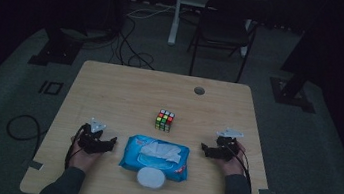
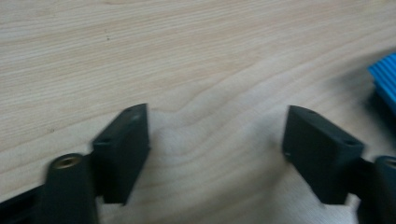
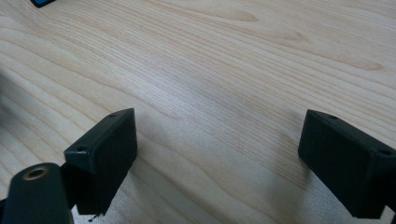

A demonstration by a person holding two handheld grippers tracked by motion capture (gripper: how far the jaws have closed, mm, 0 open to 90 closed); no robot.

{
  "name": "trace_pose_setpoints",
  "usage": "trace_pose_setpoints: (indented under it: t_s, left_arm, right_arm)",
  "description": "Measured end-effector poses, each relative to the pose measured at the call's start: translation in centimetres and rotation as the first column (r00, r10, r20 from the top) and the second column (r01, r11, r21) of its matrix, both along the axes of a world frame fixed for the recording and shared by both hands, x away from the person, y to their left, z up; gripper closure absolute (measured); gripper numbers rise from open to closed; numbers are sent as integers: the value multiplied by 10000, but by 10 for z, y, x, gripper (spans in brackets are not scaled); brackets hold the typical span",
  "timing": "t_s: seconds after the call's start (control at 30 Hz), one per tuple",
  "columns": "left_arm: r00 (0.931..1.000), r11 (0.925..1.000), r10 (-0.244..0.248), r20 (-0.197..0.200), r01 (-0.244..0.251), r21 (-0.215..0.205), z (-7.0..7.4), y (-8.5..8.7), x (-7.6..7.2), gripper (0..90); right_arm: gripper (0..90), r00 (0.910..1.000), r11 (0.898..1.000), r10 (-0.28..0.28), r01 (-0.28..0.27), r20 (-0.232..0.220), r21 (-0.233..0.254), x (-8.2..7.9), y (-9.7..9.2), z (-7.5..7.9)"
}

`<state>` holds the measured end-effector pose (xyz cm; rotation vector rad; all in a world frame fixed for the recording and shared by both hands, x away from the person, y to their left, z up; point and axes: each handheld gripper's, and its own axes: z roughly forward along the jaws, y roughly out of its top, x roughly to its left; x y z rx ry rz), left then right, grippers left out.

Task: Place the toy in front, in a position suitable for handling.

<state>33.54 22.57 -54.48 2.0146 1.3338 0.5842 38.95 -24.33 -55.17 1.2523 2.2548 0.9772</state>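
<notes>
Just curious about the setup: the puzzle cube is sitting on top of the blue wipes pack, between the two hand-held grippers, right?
Not quite. The puzzle cube stands on the bare table, beyond the blue wipes pack and apart from it, as the high view shows. The pack does lie between both grippers.

Between my black left hand-held gripper (image 1: pixel 112 142) and right hand-held gripper (image 1: pixel 203 147): a blue, white-topped wipes pack (image 1: pixel 154 156), a multicoloured cube (image 1: pixel 165 120), pale wood-grain worktop (image 1: pixel 110 89).

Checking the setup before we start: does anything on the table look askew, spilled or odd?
One thing: the blue wipes pack has its flap open, with a white wipe bunched out of it. A white round lid lies at its near edge. The puzzle cube looks fine.
</notes>
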Motion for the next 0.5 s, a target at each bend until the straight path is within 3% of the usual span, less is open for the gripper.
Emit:
trace_pose_setpoints:
  t_s: [0.17, 0.3, 0.5]
  left_arm:
    - [9989, 9985, -375, -280, 363, -401, 3, -2, -6, 389]
    - [9968, 9947, -783, -179, 769, -676, 9, -5, -9, 393]
    - [9959, 9937, -900, 31, 900, -673, 21, -8, -19, 399]
  right_arm:
    - [117, 10000, 10000, -81, 81, 0, 4, -1, 0, 0]
    - [117, 10000, 10000, -83, 83, 1, 5, -1, 1, 0]
    - [117, 10000, 10000, -86, 86, 1, 8, -1, 1, 0]
